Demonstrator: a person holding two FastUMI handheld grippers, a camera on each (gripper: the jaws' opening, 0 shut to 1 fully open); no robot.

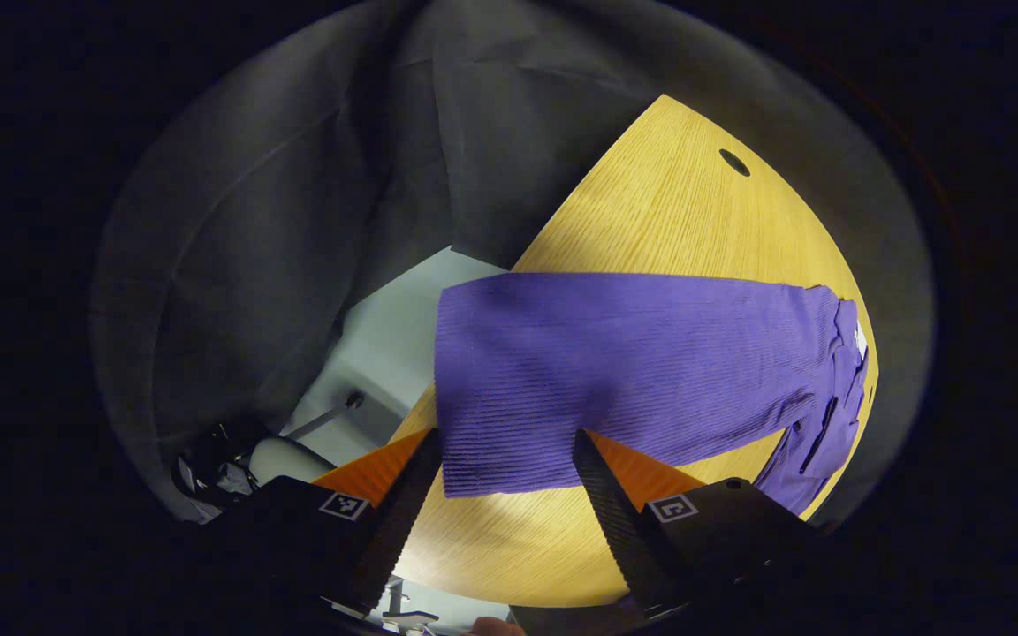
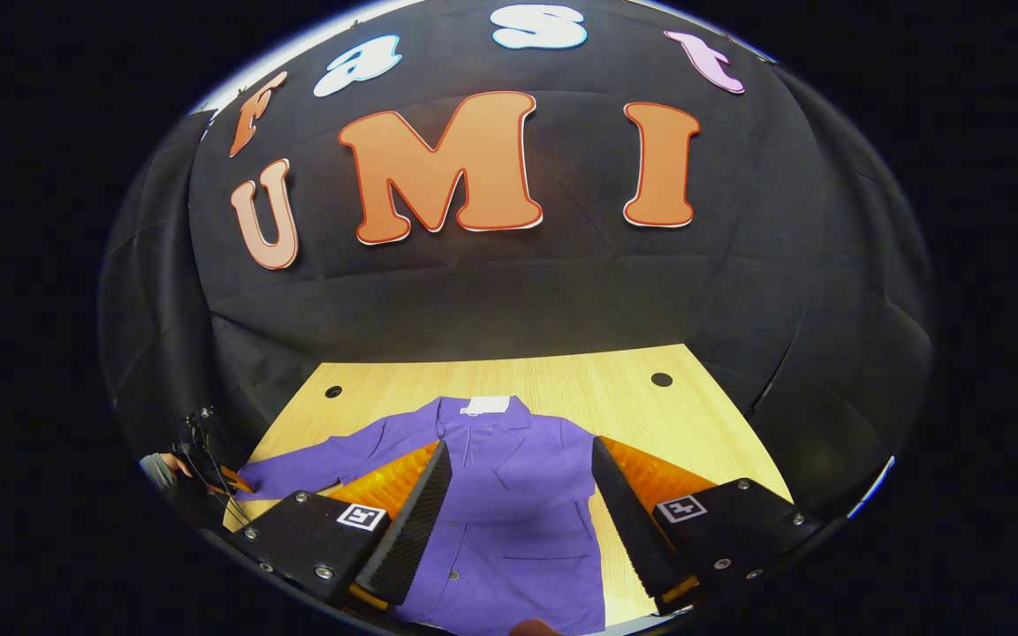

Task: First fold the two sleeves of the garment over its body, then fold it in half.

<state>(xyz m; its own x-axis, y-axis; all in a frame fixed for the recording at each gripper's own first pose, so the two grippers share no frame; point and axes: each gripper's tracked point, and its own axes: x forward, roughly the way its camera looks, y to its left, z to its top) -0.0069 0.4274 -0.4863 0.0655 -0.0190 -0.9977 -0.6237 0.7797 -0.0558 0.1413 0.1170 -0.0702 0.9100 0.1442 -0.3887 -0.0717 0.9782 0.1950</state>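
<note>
The purple garment point(image 2: 509, 495) lies spread flat on the wooden table point(image 2: 703, 424), collar toward the booth wall; its hem is cut off below the right gripper view. Right tongs point(image 2: 518, 508) hover open above its body. Left tongs point(image 1: 505, 495) stand open around the sleeve point(image 1: 615, 371) cuff, whether touching is unclear.

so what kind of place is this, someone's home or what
Probably a staged recording booth, not a home. Black cloth hangs as the wall behind a bare wooden table, and a purple jacket lies spread on it, between the open fingers of the right gripper.
</note>
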